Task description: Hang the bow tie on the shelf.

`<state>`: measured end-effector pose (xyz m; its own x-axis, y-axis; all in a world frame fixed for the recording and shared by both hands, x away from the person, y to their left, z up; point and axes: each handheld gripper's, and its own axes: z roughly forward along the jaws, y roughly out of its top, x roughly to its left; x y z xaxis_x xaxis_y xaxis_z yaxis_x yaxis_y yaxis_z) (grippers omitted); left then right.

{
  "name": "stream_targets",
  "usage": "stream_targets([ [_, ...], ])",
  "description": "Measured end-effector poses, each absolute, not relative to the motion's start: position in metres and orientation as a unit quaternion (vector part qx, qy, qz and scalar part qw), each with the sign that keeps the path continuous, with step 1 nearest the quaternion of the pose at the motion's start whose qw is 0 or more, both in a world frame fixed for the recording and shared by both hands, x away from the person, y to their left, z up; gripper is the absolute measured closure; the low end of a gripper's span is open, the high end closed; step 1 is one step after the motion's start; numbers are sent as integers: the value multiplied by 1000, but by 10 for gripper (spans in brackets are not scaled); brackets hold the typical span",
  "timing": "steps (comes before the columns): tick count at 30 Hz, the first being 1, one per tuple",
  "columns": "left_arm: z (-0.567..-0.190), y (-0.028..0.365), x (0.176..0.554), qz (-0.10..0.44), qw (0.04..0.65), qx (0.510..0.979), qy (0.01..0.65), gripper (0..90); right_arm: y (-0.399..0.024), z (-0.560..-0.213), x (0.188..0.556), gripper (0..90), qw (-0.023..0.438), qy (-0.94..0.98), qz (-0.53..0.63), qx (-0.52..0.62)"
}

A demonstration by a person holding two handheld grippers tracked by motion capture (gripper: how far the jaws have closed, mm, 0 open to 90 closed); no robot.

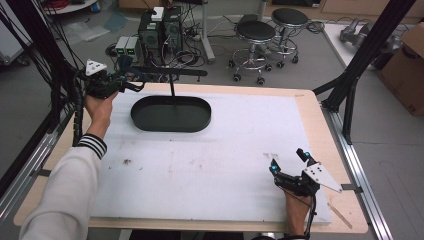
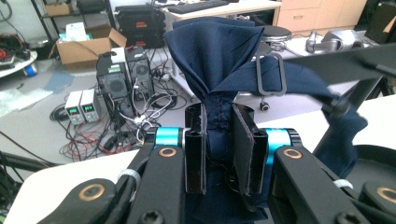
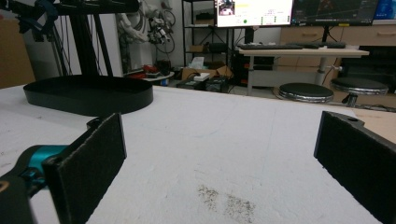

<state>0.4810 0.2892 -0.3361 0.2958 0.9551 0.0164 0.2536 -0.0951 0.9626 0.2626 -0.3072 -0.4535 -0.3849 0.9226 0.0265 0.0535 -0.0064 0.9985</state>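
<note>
A person stands at a wooden surface [image 1: 327,145] covered by a white mat [image 1: 210,160], holding a pair of tongs in each hand. The left tongs [image 2: 219,144], raised at the far left corner, are clamped on a bunched piece of dark navy cloth [image 2: 212,51], which fans out above the jaws; a rectangular strap buckle [image 2: 270,73] hangs on the fabric. Just beside them stands a black stand with an oval tray base [image 1: 171,114], a thin upright post and a horizontal bar [image 1: 170,72] across the top, and the cloth seems to sit near that bar. The right tongs [image 1: 290,162] rest low on the mat at the near right, jaws spread wide with nothing between them. The likely risk is that the cloth, pinched only at one gathered point, slips free or snags by its buckle on the bar, and a hard pull could tip the light stand. The mat carries a few dirty smudges [image 3: 229,200]. Beyond the surface lie a grey floor, two round stools [image 1: 256,31], stacked electronics with tangled cables [image 1: 160,30], cardboard boxes, and desks with monitors
</note>
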Motion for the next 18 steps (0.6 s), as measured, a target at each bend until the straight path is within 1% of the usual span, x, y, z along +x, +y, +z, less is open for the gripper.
stream_targets([
  [4,-342,292,480,357,485,644,472,754,-307,-454,263,12,374,597,580,410],
  [7,-345,293,481,338,489,650,472,749,-307,-454,263,12,375,597,579,409],
  [12,-353,295,480,321,495,653,475,746,-307,-453,263,12,375,597,579,408],
  [18,-355,293,477,318,499,654,472,732,-307,-454,263,12,374,597,580,409],
])
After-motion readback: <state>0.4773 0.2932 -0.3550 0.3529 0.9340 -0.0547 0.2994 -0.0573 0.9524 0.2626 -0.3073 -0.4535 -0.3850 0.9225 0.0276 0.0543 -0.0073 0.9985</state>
